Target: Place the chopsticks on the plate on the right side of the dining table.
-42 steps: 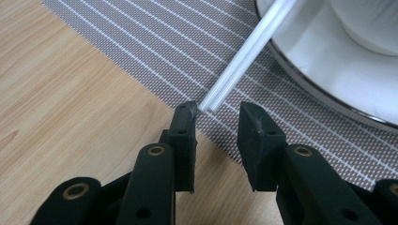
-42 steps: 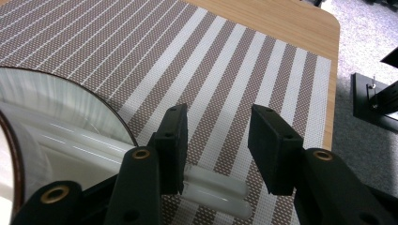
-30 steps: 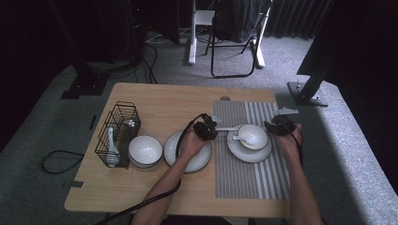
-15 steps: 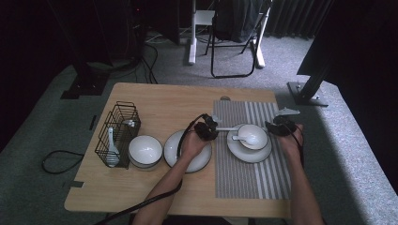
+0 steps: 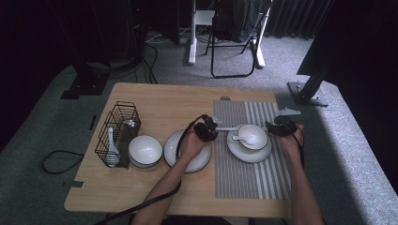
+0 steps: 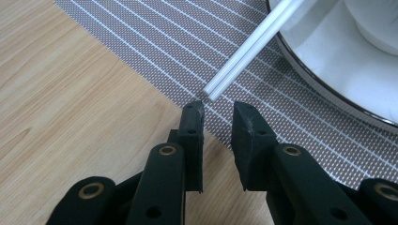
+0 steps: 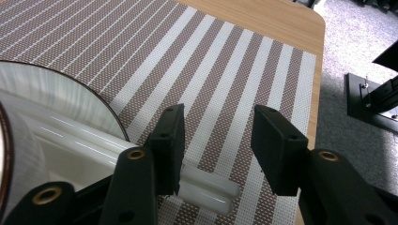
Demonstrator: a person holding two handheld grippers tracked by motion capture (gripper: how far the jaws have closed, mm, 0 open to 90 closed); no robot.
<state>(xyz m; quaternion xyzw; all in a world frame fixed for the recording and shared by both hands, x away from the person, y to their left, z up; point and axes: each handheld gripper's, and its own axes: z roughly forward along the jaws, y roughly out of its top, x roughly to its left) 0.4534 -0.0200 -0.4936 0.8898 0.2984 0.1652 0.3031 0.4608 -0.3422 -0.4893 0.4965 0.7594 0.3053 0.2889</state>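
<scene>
The chopsticks (image 5: 228,128) are a pair of thin white sticks, probably plastic or melamine. I judge them light, stiff and smooth, so they are likely to roll, slide or splay apart under a careless pinch. They lie side by side across the far rim of the plate (image 5: 248,158), behind the bowl (image 5: 254,134), and bridge down onto the striped placemat (image 5: 248,187) at both ends.

The best hold looks like a squeeze across both sticks together, a little in from an end where they clear the mat. That would keep the pair parallel.

The left tool (image 6: 218,110) lies low over the counter (image 5: 159,101), pointing along the sticks. Their narrow tips (image 6: 248,52) sit just ahead of its jaws and slightly to the left jaw's side, not between them. Its jaws stand a small way apart, have just been opening, and nothing is clamped.

The right tool (image 7: 219,116) comes at the opposite end. The rounded butts of the sticks (image 7: 209,190) lie beneath it, partly under its left jaw and reaching into the gap. These jaws have just been opening too, and the pads press on nothing.

In the high view both forearms reach forward with the hands level, the left tool (image 5: 215,127) and the right tool (image 5: 271,126) facing each other along the sticks, on either side of the plate.
</scene>
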